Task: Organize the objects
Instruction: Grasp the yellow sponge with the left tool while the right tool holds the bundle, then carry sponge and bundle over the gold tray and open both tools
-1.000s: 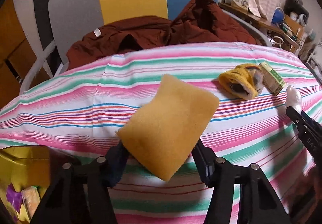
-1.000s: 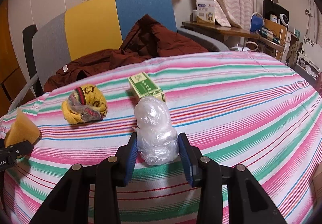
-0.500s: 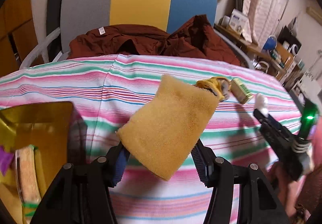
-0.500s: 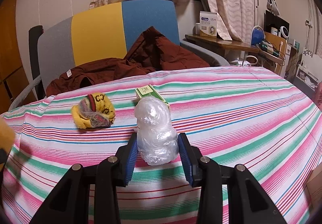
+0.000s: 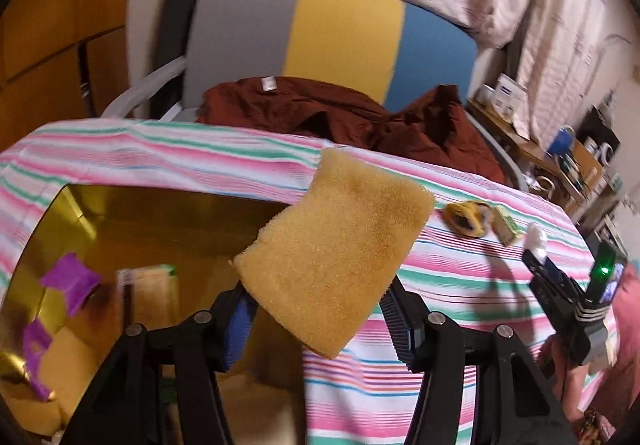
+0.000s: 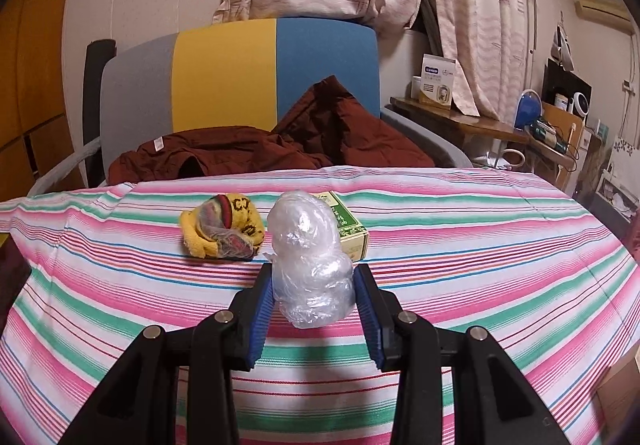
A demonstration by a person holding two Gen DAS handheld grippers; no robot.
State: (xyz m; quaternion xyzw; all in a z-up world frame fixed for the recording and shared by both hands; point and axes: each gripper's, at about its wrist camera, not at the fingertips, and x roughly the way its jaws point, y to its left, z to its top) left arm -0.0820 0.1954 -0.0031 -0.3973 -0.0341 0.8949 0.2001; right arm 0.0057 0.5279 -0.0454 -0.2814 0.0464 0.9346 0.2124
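Two things held: the left tongs (image 5: 320, 321) pinch a sponge (image 5: 334, 249) by its lower end; the right tongs (image 6: 314, 299) are closed narrowly on a plastic wad (image 6: 310, 261) at its lower half.
Sponge, place: lifted clear of the striped surface (image 5: 452, 273), its free end up, beside and partly over the open gold box (image 5: 132, 213) at the left.
Sponge, handling: looks light, soft and porous; it should squash under the pads and spring back, so a grip across the short width near one end is likely enough, and a drop would not hurt it.
Plastic wad, place: raised in front of the green box (image 6: 350, 231) and beside the yellow sock (image 6: 222, 229), both of which lie on the surface.
Plastic wad, handling: thin crinkled film, probably very light and slippery; it may slide out unless squeezed at the thick middle.
Hidden: the wad covers part of the green box; whether anything is wrapped inside the film I cannot tell.
Hard to make out: the left view is smeared, so the purple scraps (image 5: 70, 281) and pale items in the gold box stay unclear; the box's near wall is behind the tongs.
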